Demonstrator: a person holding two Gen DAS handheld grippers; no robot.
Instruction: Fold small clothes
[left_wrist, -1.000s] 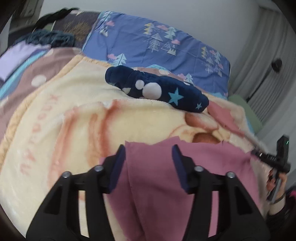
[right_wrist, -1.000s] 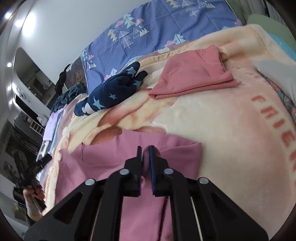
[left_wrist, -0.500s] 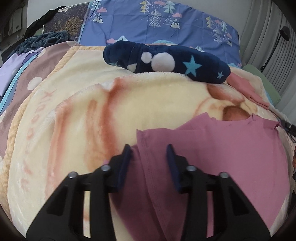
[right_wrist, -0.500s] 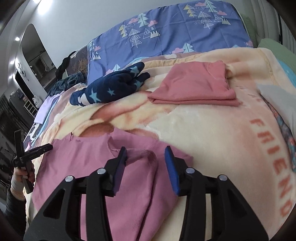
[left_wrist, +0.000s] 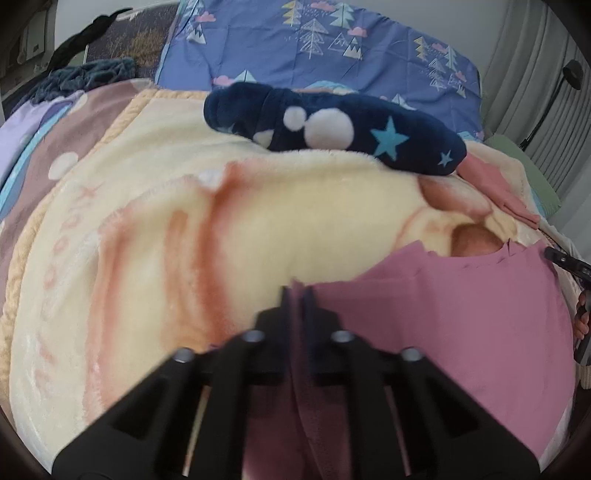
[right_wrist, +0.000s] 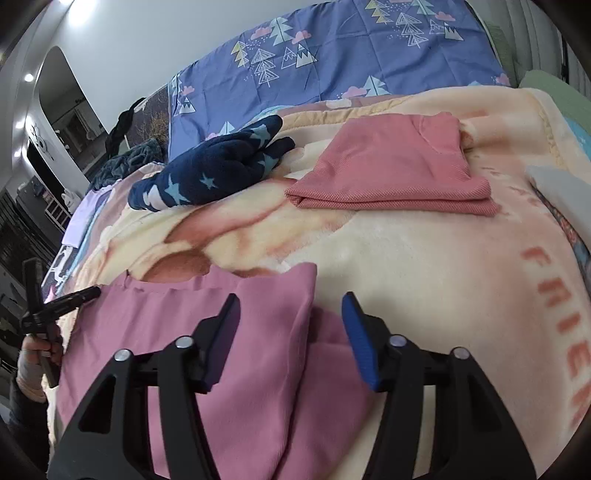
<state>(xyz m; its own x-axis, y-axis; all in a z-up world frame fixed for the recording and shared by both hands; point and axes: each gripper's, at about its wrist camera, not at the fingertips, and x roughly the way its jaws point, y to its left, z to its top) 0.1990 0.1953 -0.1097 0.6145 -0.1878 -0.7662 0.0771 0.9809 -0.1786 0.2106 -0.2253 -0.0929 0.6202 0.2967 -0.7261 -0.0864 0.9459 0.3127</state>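
Fleecy cream blanket (right_wrist: 406, 258) carries a mauve shirt (left_wrist: 461, 314); left tool (left_wrist: 297, 295) pinches its edge, right tool (right_wrist: 291, 317) gapes.

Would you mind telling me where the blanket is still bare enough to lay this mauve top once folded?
Bare blanket lies between the mauve top and the folded pink garment. Another bare patch lies left of the top. It is crowded around the navy star garment.

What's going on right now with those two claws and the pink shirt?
Left gripper shut on mauve shirt edge. Right gripper open above its folded side. Nothing in the way; navy star garment and folded pink top lie apart.
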